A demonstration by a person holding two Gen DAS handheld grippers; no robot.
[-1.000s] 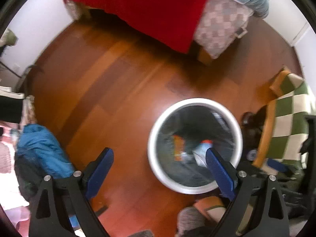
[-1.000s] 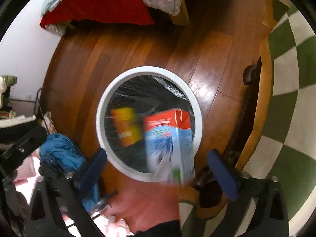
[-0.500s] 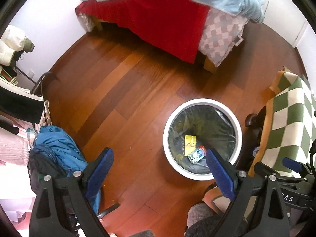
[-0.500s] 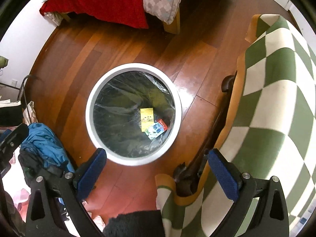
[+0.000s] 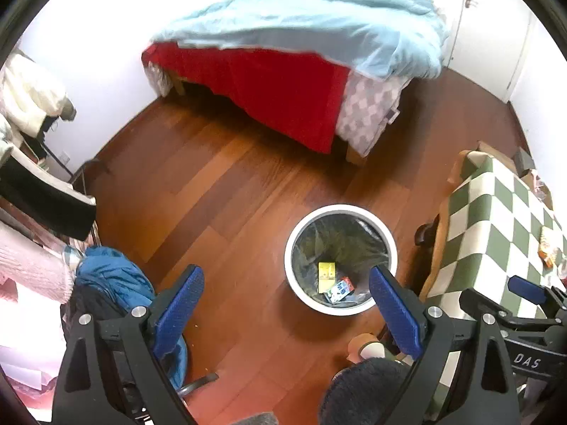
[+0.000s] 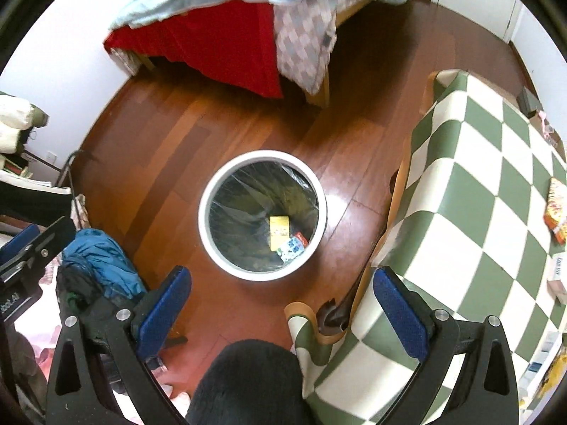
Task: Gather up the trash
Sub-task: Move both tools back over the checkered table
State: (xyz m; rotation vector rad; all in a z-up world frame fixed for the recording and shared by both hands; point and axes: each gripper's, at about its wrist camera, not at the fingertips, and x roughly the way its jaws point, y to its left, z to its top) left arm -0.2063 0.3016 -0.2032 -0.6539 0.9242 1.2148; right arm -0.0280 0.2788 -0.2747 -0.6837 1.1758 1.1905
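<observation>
Both your grippers, left (image 5: 285, 304) and right (image 6: 280, 301), gape wide, empty. Mid-frame, the bin (image 6: 212, 233) holds a yellow box (image 6: 279, 231) and carton (image 6: 292, 246); print unreadable.

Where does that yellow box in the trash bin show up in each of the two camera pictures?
Left wrist view: the yellow box lies at the bin's bottom, right of centre.
Right wrist view: the yellow box lies at the bin's bottom, near picture centre.
Shared landmark: the white trash bin, with a red-and-blue carton beside the box.
</observation>
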